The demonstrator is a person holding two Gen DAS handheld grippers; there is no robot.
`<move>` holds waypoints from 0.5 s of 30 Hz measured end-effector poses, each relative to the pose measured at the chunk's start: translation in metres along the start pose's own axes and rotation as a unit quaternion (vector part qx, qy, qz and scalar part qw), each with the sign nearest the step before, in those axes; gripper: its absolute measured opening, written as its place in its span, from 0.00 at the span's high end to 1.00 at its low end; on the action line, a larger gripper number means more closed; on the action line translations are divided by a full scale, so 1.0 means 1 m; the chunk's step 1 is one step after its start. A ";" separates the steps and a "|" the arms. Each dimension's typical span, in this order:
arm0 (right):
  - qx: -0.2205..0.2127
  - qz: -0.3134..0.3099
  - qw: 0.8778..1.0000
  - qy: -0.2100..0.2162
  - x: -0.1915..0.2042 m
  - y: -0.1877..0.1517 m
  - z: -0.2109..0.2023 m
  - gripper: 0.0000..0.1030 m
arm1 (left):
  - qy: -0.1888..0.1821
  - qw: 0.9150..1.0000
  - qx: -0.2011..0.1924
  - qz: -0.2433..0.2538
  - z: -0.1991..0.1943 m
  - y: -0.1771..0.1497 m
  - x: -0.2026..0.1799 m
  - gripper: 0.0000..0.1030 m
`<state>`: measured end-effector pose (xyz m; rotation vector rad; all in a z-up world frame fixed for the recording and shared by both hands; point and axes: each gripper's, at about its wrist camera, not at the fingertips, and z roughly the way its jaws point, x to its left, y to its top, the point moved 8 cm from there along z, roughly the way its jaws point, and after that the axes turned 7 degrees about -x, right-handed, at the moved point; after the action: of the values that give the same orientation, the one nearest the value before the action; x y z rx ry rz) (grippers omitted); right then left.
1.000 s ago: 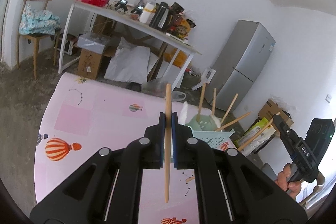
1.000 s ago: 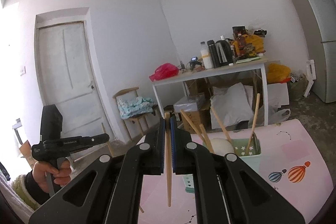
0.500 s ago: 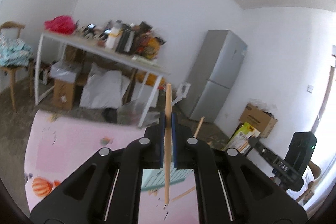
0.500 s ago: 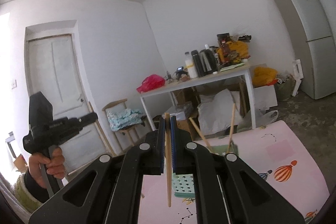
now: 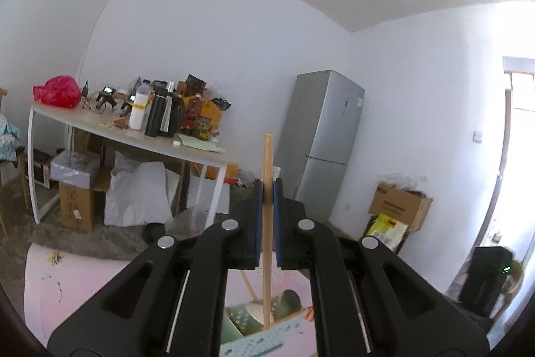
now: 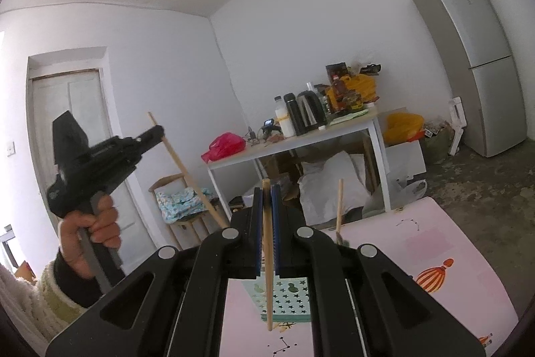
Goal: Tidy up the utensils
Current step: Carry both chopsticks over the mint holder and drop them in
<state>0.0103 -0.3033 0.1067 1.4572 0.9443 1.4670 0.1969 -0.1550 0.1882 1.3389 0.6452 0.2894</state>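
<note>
Below, pink balloon-print mat [image 6: 434,243] (concrete floor [image 6: 485,176] around); both jaws clamp wooden chopsticks [image 5: 267,223].

Grippers: two, the left gripper [image 5: 267,189] and the right gripper [image 6: 266,196]
Wooden chopsticks held: two, the left chopstick [image 5: 266,230] and the right chopstick [image 6: 267,256]
Sticks standing in the holder: at least one, the standing stick [image 6: 339,206]
Utensil holder: one, the star-pattern holder [image 6: 287,293]
Fridge: one, the grey fridge [image 5: 326,143]
Side table: one, the white table [image 6: 301,143]
Hands seen: one, the person's left hand [image 6: 88,226]
Balloon prints on the pink mat [image 6: 431,243]: at least one, the striped balloon [image 6: 431,276]
</note>
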 end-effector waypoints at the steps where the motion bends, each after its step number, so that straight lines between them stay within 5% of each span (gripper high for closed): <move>1: -0.001 0.000 1.000 -0.001 -0.001 0.000 -0.001 0.95 | 0.003 1.000 0.001 0.006 0.006 -0.005 -0.001 0.96; 15: 0.008 0.010 1.000 -0.017 -0.014 -0.003 0.000 0.95 | 0.031 0.998 0.047 0.041 0.044 -0.082 0.004 0.96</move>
<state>0.0095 -0.3156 0.0985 1.5023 0.9256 1.4483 0.2128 -0.2069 0.1127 1.4543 0.6629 0.3713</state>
